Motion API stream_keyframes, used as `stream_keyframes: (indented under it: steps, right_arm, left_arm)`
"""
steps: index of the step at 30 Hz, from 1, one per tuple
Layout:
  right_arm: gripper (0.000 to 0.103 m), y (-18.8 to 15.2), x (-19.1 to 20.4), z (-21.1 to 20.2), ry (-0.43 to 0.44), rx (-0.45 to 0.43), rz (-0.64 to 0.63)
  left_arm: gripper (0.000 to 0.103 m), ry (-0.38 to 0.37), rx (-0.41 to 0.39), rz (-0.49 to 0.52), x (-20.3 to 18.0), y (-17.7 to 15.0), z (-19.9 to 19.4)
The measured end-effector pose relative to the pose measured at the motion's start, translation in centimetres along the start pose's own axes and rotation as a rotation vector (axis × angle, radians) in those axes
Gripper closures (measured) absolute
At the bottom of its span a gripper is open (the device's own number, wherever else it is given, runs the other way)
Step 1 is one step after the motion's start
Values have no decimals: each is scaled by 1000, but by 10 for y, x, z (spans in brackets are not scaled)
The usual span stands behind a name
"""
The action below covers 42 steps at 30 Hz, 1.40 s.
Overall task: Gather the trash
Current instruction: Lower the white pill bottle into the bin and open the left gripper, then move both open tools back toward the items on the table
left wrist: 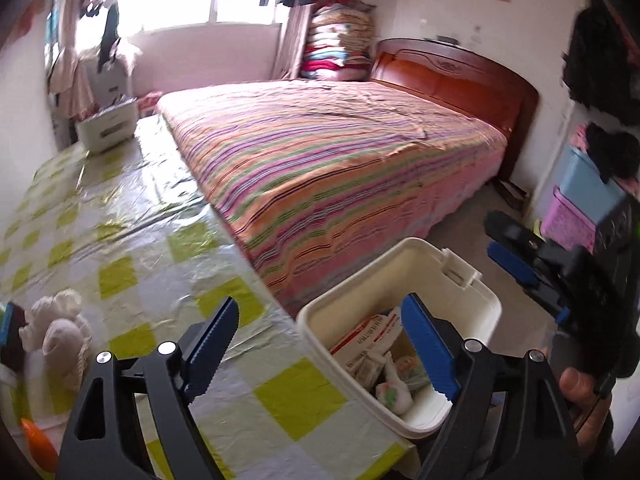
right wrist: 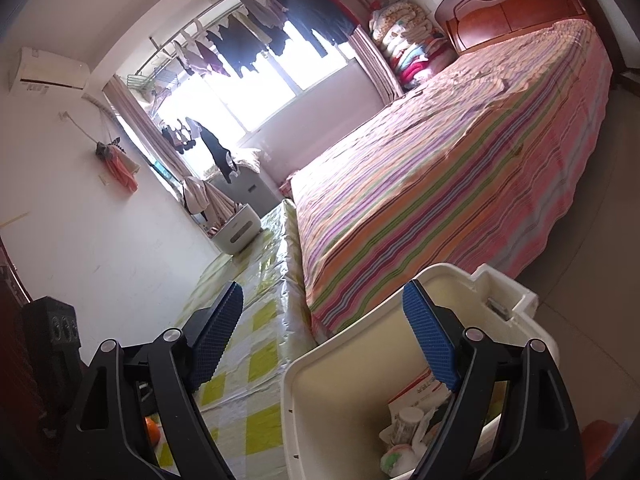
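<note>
With both your left gripper (left wrist: 320,348) and right gripper (right wrist: 328,336) jaws wide and empty, the white bin (left wrist: 320,320) of trash sits off the surface's (left wrist: 168,248) corner, seemingly unsupported, so a nudge could tip it.

Both tongs are showing the same build: the left tongs (left wrist: 320,344) and the right tongs (right wrist: 322,338) are wearing matte black arms with triangular cut-outs, round silver screws at the pivots, and blue pads (left wrist: 426,346) with ribbed, saw-toothed faces.
</note>
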State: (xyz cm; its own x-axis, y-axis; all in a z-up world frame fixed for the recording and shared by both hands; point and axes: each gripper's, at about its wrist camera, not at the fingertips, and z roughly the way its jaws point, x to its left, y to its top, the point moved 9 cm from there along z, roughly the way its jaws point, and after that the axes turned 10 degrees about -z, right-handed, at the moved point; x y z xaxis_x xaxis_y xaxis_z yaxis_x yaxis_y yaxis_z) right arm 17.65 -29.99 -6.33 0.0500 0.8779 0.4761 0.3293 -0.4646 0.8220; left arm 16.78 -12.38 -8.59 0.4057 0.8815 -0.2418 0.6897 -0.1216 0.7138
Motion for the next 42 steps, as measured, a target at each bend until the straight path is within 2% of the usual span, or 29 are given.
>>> stream_keyframes:
  steps: [6,22,29,33,38,42]
  right_arm:
    - [22,-7,21,11,37,28,-18]
    - [21,-35,84,52,132,130,-70]
    - [21,-51,117,69,174,175,-101]
    - [21,-60,129,77,196,200,-106]
    - [21,-68,140,85,216,226,-110]
    - [21,-75,148,93,228,248,-111]
  left_arm:
    - [22,45,16,-55,29,-2,-1]
    - [22,260,-21,4,113,-10,-36]
    - [22,336,-48,-93,173,-8,-63]
    - [22,435,-97,-142,220,-3,-88]
    - [22,579,-141,-263,294,1,-121]
    - [22,643,-107,-307,340,2,-129]
